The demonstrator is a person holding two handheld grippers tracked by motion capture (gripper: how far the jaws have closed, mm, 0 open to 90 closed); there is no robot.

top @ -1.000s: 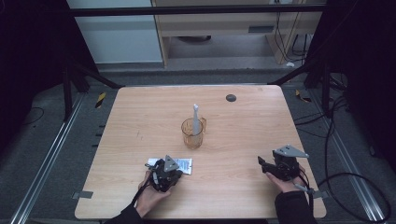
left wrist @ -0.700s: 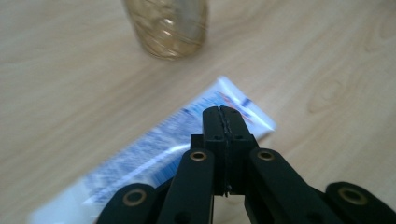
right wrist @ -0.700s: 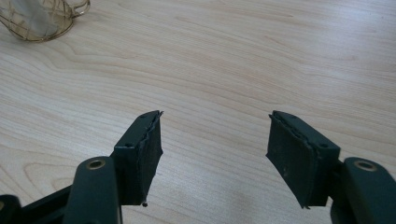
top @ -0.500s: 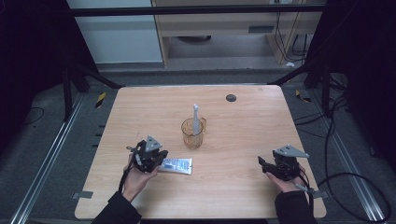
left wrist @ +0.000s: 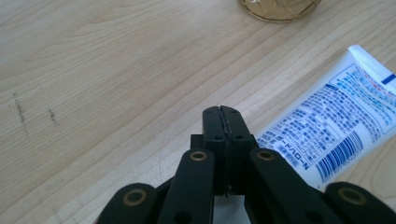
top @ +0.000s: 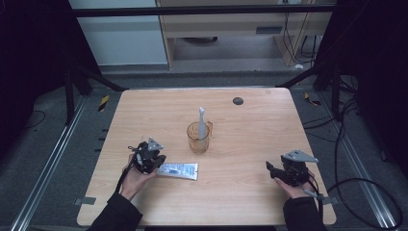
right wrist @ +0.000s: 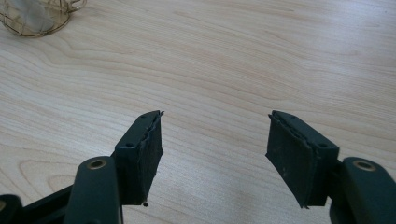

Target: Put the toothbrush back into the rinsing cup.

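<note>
The tube (left wrist: 334, 133) by my left tongs (left wrist: 222, 116) is white with blue print, small script I cannot read and a barcode near its flat end. It lies flat on the counter (top: 250, 130), just beside those tongs and in front of the amber cup (top: 198, 138), apart from it. My left tongs are pressed shut on nothing, tips low over the wood. My right tongs (right wrist: 212, 154) stand wide apart and empty, hand resting at the near right.
</note>
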